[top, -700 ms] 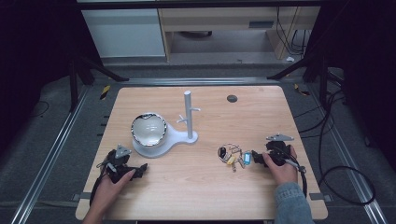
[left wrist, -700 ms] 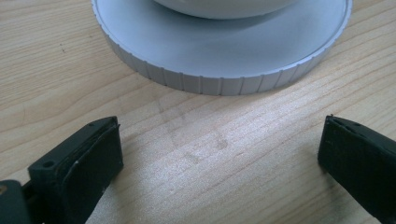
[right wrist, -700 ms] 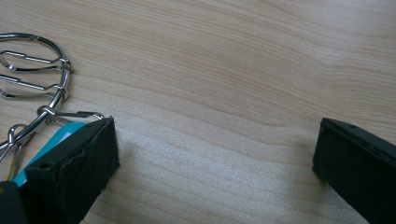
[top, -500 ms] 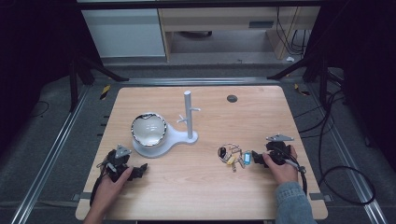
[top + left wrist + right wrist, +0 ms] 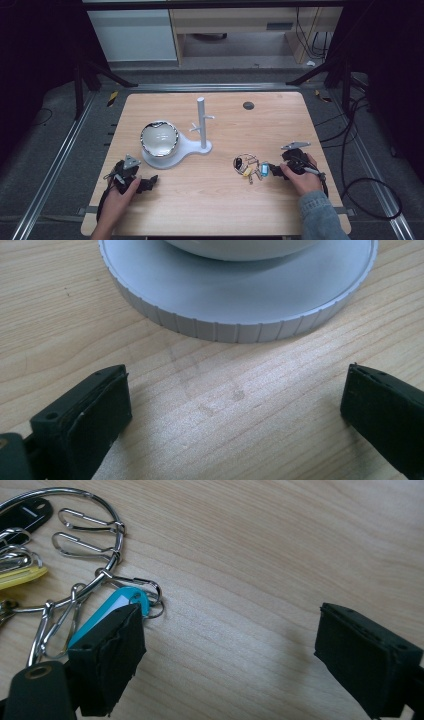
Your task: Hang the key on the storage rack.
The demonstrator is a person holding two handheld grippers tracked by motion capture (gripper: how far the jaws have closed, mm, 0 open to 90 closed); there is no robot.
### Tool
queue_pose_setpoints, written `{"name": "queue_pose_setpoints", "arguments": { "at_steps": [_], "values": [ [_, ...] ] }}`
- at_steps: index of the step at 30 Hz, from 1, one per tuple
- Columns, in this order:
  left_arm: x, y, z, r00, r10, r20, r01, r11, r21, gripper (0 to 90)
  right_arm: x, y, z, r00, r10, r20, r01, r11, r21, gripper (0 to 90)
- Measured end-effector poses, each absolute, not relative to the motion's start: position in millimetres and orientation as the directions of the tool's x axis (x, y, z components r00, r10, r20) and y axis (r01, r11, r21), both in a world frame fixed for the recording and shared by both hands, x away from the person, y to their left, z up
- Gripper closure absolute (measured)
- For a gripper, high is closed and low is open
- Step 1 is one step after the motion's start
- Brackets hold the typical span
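A metal key ring (image 5: pixel 246 165) (image 5: pixel 75 545) lies on the wooden table (image 5: pixel 260 120), carrying clips and yellow, black and blue tags. My right gripper (image 5: pixel 274 171) (image 5: pixel 235 655) rests just right of it, jaws wide open over bare wood. Its left jaw sits on the edge of the blue tag (image 5: pixel 116 609) without pinching it. My left gripper (image 5: pixel 149 182) (image 5: pixel 235 410) lies open at the near left, facing the ribbed white round base (image 5: pixel 240 295) (image 5: pixel 155 161) that bears a shiny metal bowl (image 5: pixel 159 138). Nothing is between its jaws.
A white post with short pegs (image 5: pixel 202 122) rises from the same white base, right of the bowl. A dark round spot (image 5: pixel 248 105) marks the far part of the table. Black frame legs and cables stand on the floor around the table.
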State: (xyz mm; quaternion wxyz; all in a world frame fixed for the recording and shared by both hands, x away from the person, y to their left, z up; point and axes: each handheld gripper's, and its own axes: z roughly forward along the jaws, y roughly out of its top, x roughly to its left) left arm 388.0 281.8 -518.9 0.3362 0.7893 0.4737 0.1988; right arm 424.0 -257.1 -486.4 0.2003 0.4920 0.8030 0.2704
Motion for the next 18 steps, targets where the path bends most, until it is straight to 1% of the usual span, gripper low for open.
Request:
{"name": "queue_pose_setpoints", "arguments": {
  "at_steps": [1,5,9,12,14,18],
  "values": [
    [388.1,281.9,-518.9,0.472,0.881,-0.005,0.614,-0.325,0.719,0.0,424.5,-257.2,-482.4,-0.444,0.893,-0.069,0.679,0.386,0.625,13.5],
    [388.1,281.9,-518.8,0.472,0.882,-0.005,0.615,-0.325,0.718,0.0,428.0,-259.5,-464.3,-0.485,0.872,-0.061,0.68,0.42,0.601,14.8],
    [388.1,281.8,-519.0,0.472,0.881,-0.006,0.614,-0.324,0.719,0.0,431.4,-258.3,-450.9,-0.532,0.844,-0.068,0.677,0.473,0.564,20.1],
    [388.1,281.8,-518.8,0.472,0.881,-0.006,0.616,-0.325,0.718,0.0,434.1,-254.1,-441.5,-0.569,0.819,-0.078,0.663,0.513,0.545,26.9],
    [388.2,281.9,-518.8,0.472,0.881,-0.006,0.615,-0.325,0.718,0.0,436.0,-250.6,-436.9,-0.592,0.802,-0.08,0.653,0.536,0.535,34.2],
    [388.3,281.8,-518.9,0.472,0.882,-0.006,0.616,-0.325,0.718,0.0,441.7,-238.7,-432.5,-0.653,0.752,-0.086,0.63,0.603,0.489,46.0]
  ]
}}
